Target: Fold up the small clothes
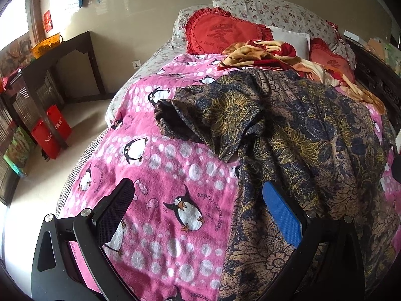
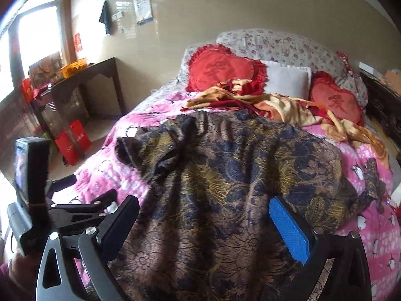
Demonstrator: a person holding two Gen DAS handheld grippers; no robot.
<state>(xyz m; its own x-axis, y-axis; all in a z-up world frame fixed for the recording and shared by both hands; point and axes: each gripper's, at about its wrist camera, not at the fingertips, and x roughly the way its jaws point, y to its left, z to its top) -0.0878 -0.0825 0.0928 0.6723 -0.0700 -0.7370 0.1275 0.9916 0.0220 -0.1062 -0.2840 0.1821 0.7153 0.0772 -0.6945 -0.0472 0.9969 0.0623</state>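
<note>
Left wrist view: the left gripper [image 1: 198, 200] hangs over the near part of the bed with its fingers spread wide and nothing between them. One finger carries a black pad [image 1: 114, 215] above the pink penguin-print blanket [image 1: 160, 170]; the other carries a blue pad [image 1: 283, 213] above the left edge of the dark floral-print garment [image 1: 300, 130]. The garment lies spread on the blanket, toward the bed's right side, with a short sleeve [image 1: 180, 120] rumpled and open toward the bed's left edge. Beyond it, at the head of the bed, lie a crumpled red-and-gold blanket [image 1: 263, 55], a red heart-shaped cushion [image 1: 220, 35], a white pillow [image 1: 290, 40] and a floral-print pillow [image 1: 275, 12].

Right wrist view: the right gripper [image 2: 203, 220] is likewise wide apart and empty, both fingers poised over the garment [image 2: 225, 170] near its near edge. The left gripper's body [image 2: 65, 210] shows at lower left, beside the garment's left edge. A dark wooden side table [image 2: 82, 85] stands against the wall, with red gift bags [image 2: 72, 140] on the floor beneath it.
</note>
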